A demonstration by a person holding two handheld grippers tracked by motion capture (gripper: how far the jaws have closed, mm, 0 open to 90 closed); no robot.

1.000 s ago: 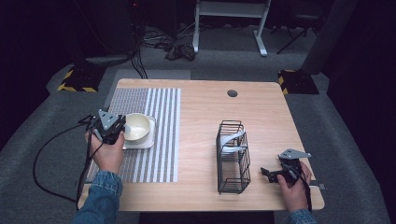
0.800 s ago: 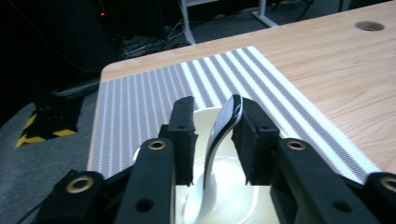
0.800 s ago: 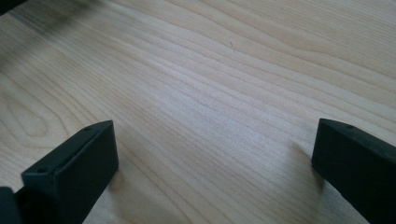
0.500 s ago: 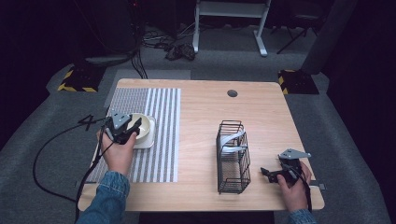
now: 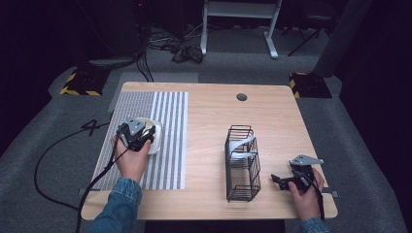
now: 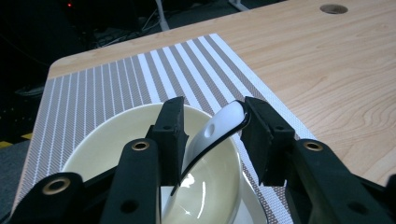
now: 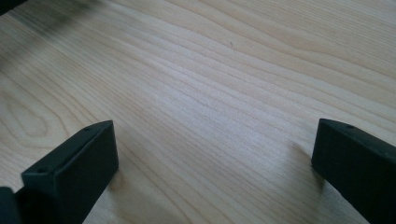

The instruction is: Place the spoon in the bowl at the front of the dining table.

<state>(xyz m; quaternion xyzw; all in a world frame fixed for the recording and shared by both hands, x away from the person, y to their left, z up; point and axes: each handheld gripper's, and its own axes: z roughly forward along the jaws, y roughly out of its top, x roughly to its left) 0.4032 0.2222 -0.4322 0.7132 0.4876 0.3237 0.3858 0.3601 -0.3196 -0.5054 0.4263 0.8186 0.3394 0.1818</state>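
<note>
A: Any readable text?
B: One mark only, a black "4" (image 5: 91, 127) taped on the grey floor, just left of the wooden table (image 5: 272, 116), level with the striped mat's middle
A: Labels or brands on the table itself?
B: None legible, no print on anything there

One bowl (image 5: 148, 137), one spoon (image 6: 219, 133), one rack (image 5: 242, 162), one mat (image 5: 165, 121).
</note>
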